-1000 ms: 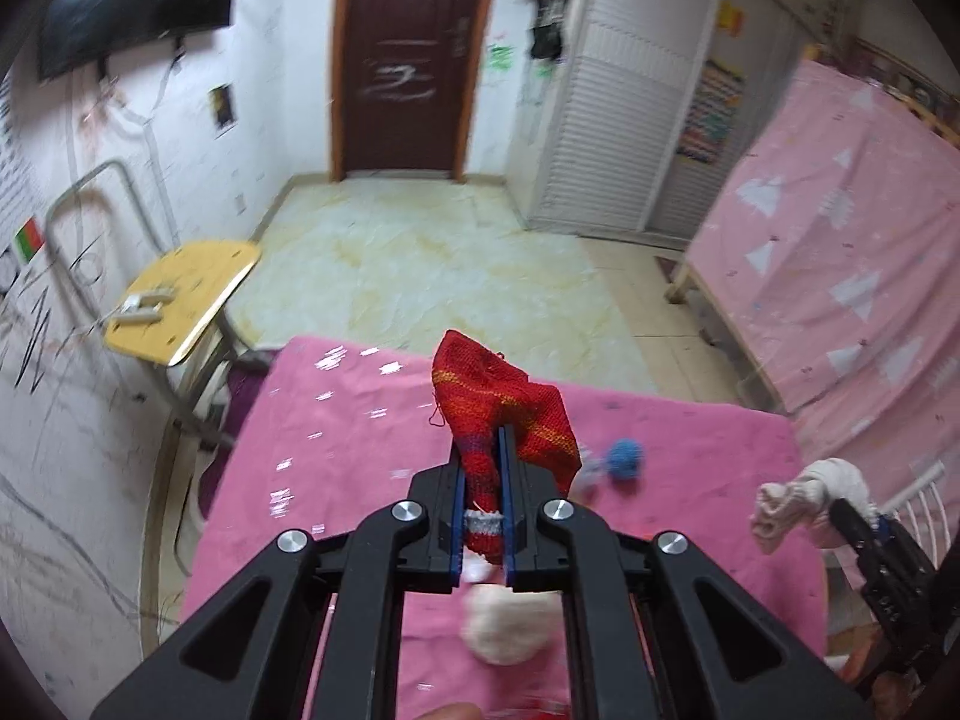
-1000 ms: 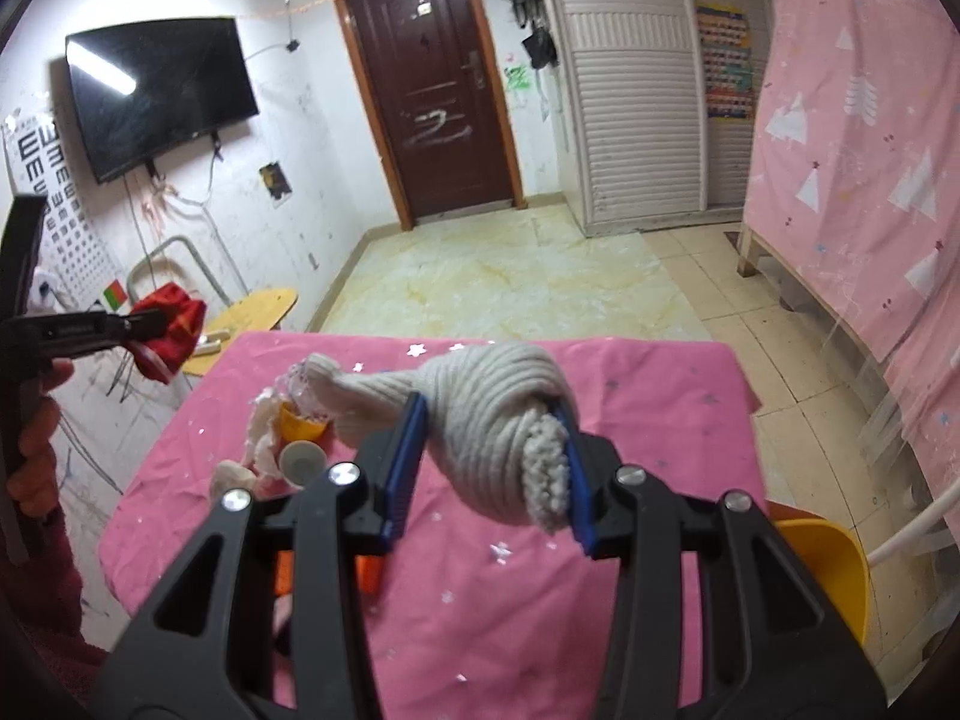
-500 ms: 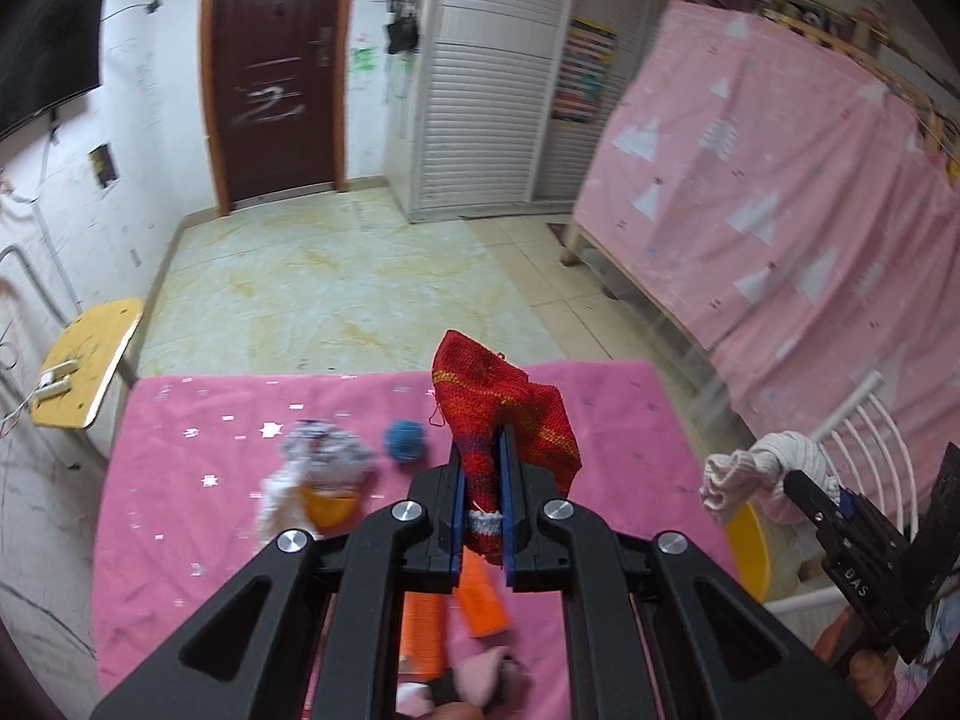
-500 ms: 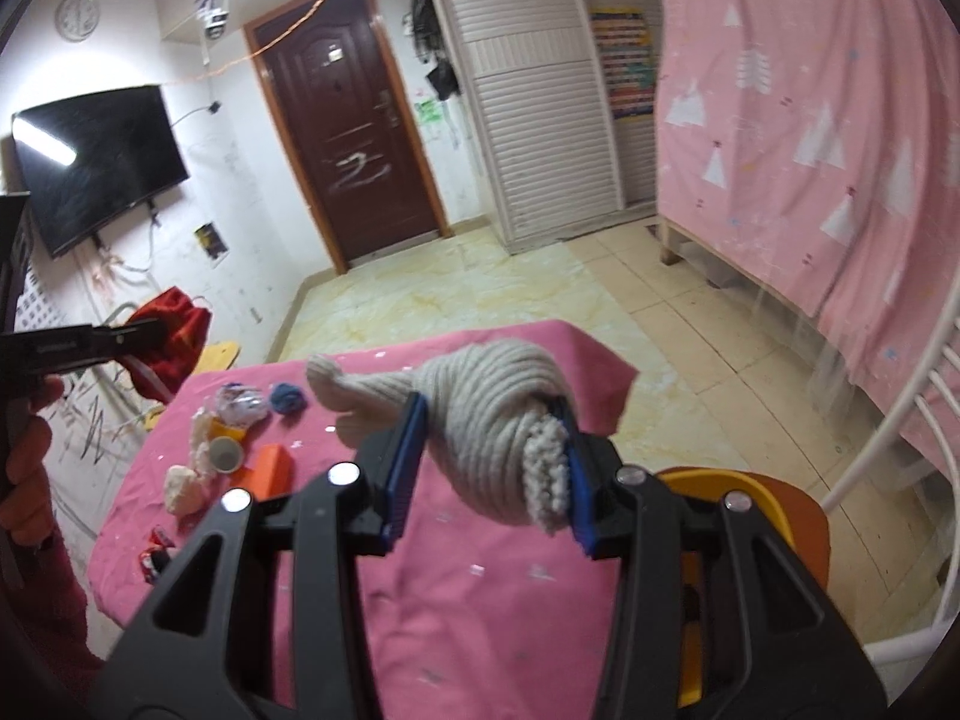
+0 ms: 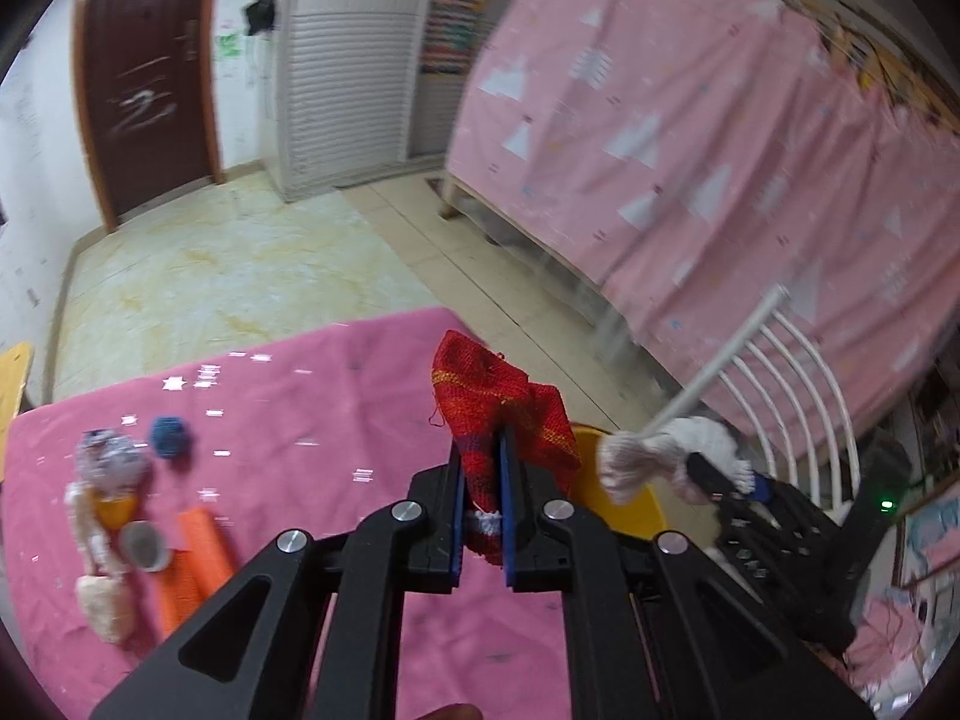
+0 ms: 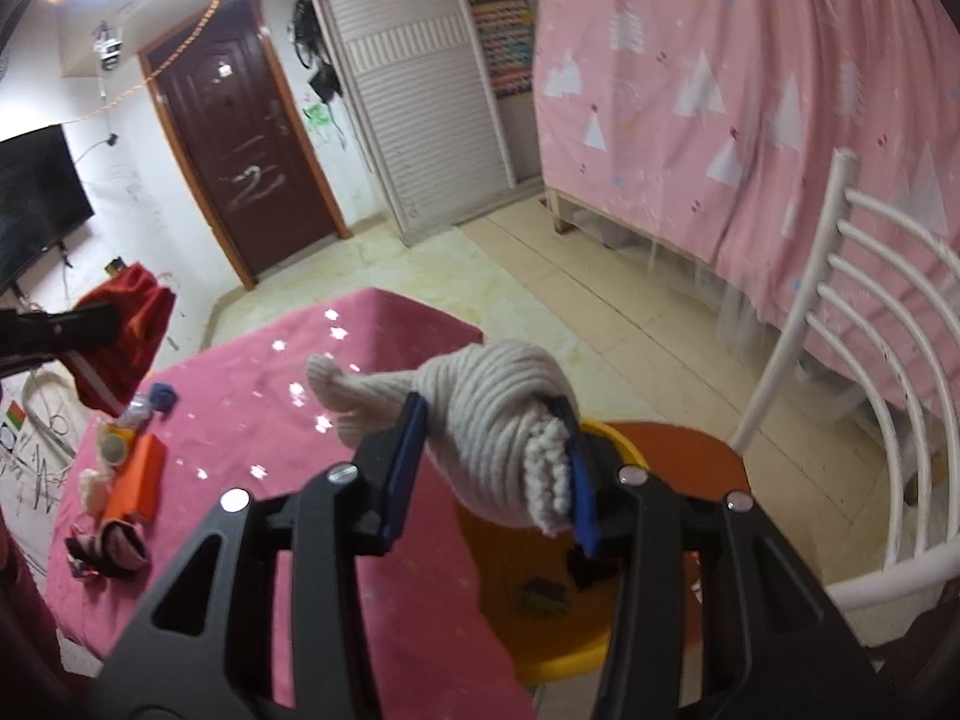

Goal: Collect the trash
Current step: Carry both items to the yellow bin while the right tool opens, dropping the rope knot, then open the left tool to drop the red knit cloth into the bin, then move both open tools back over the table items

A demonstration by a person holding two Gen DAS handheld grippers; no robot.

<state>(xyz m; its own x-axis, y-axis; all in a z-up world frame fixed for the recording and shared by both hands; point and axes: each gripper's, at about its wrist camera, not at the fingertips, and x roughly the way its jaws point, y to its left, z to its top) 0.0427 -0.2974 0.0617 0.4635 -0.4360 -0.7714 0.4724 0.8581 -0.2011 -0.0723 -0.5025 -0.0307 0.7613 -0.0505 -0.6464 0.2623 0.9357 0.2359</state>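
Observation:
My left gripper [image 5: 482,450] is shut on a red knitted cloth [image 5: 492,402], held above the right end of the pink table [image 5: 336,396]. My right gripper [image 6: 495,420] is shut on a knotted cream knitted cloth [image 6: 498,414], held over a yellow bin [image 6: 552,618] that stands on an orange chair seat [image 6: 690,456]. The bin also shows in the left wrist view [image 5: 624,504], just beyond the red cloth. The right gripper with its cream cloth [image 5: 642,456] shows there too. The left gripper and red cloth [image 6: 120,324] show at the left of the right wrist view.
Several scraps lie at the table's left end: an orange box [image 5: 192,564], a blue yarn ball [image 5: 170,436], a round tin [image 5: 143,546], a fluffy cream piece [image 5: 105,600]. A white chair back [image 6: 870,324] rises to the right. A pink curtain [image 5: 690,138] hangs behind.
Both grippers have swung right with their cloths, from over the table toward the yellow bin on the chair. The right gripper's cream cloth now hangs over the bin.

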